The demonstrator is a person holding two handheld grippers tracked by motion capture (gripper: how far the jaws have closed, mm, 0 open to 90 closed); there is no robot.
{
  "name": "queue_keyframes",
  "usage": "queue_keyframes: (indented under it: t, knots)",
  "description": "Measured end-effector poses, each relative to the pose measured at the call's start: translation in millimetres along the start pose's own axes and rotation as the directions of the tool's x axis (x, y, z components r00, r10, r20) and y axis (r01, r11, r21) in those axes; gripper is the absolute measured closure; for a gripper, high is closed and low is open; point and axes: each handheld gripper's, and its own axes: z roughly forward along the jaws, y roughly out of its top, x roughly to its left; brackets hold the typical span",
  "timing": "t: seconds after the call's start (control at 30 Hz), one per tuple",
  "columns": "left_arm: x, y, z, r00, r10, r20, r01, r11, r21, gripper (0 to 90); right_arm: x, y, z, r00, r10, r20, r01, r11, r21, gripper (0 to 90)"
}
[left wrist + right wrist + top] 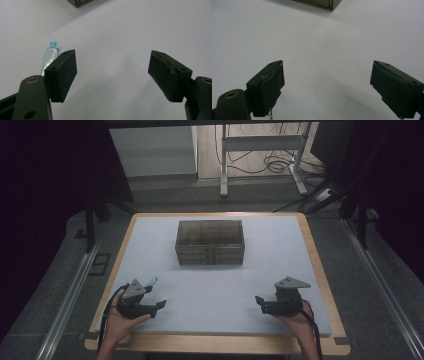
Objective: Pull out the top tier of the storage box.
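A small clear vial with a blue cap (152,281) lies on the white mat just behind my left gripper (159,306). In the left gripper view the vial (50,56) rests beside the left jaw, outside the gap, and the left gripper (112,72) stands open with nothing between its jaws. My right gripper (258,301) is near the front right of the mat, held in a hand. In the right gripper view it (327,85) is wide open over bare mat. A dark translucent compartment box (210,242) stands at the middle back of the mat.
The white mat (215,290) covers a wooden table (320,270). A corner of the box (80,2) shows at the top of the left gripper view, and the box edge (322,4) in the right gripper view. Beyond the table are a metal frame (260,150) and floor cables.
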Motion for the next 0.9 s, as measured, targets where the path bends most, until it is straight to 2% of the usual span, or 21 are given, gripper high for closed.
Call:
queue_keyframes:
  t: [0.1, 0.23, 0.33, 0.47, 0.6, 0.67, 0.9]
  knots:
    - [-1.4, 0.7, 0.0, 0.9999, -0.008, -0.009, 0.008, 1.0, -0.001, 23.5, 0.5, -0.4, -1.4, 0.9994, -0.033, 0.009, 0.033, 0.999, 0.005, 11.6]
    - [-1.6, 0.8, -1.7, 0.9995, -0.025, -0.02, 0.025, 0.9996, -0.014, 22.8, -1.7, -1.3, -1.4, 0.9998, -0.022, -0.002, 0.022, 1.0, -0.005, 11.7]
    - [-1.9, 0.8, -2.8, 0.9993, -0.036, -0.011, 0.036, 0.9991, -0.024, 20.9, -4.4, -0.7, -1.5, 0.9997, -0.008, -0.022, 0.007, 1.0, -0.013, 12.4]
    - [-4.6, 0.6, -2.1, 0.9997, -0.016, -0.021, 0.016, 0.9998, -0.01, 21.2, -6.5, 1.2, -3.3, 0.9996, 0.001, -0.027, -0.002, 1.0, -0.019, 14.2]
    - [-9.9, 2.9, -1.4, 0.9993, 0.008, -0.037, -0.008, 0.9999, -0.009, 23.0, -7.9, -1.2, -3.1, 0.9997, 0.006, -0.024, -0.006, 1.0, 0.005, 16.3]
    - [-14.5, 1.9, -0.8, 0.9984, 0.023, -0.051, -0.023, 0.9997, 0.004, 23.7, -9.0, -0.5, -6.1, 0.9996, 0.015, -0.022, -0.015, 1.0, -0.002, 17.3]
    - [-20.7, 5.0, -3.2, 0.9955, 0.055, -0.077, -0.055, 0.9985, 0.001, 26.4, -8.5, -0.1, -10.3, 0.9994, 0.02, -0.028, -0.02, 1.0, -0.011, 17.7]
